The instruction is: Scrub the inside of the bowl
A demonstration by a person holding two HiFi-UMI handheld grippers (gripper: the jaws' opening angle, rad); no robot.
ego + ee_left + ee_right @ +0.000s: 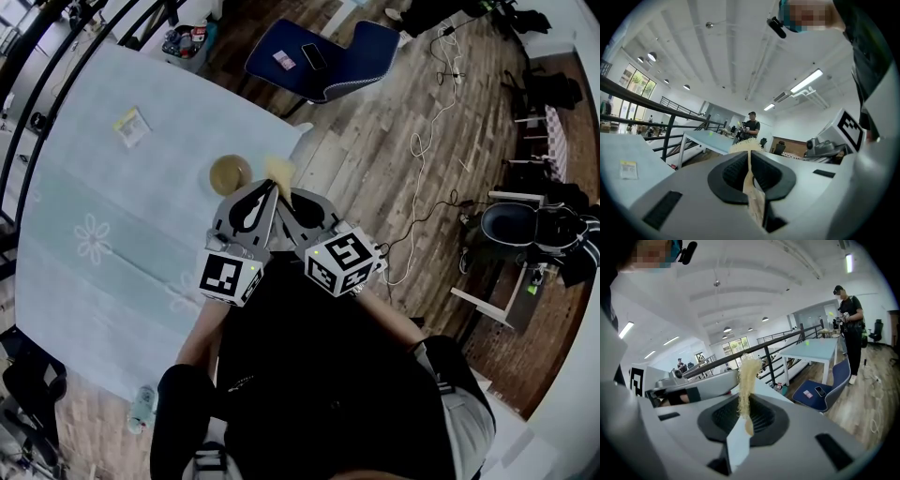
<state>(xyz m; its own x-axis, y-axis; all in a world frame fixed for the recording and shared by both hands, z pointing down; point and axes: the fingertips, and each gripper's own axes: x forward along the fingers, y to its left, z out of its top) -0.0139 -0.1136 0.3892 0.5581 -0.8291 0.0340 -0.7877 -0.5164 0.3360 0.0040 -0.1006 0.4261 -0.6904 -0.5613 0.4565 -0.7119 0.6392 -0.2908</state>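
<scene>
A small tan bowl sits on the pale blue tablecloth, near the table's far right corner. Just right of it a yellow scrub pad sticks out where both gripper tips meet. My left gripper and right gripper are held side by side, angled together, with the bowl left of their tips. In the right gripper view the fuzzy yellow pad stands up between the shut jaws, with a white strip below it. In the left gripper view a thin tan edge of the pad is pinched between shut jaws. Neither gripper view shows the bowl.
A yellow packet lies far left on the table. The table's right edge is close to the bowl. Beyond it stands a blue chair holding a phone. White cables trail over the wood floor. A person stands further off.
</scene>
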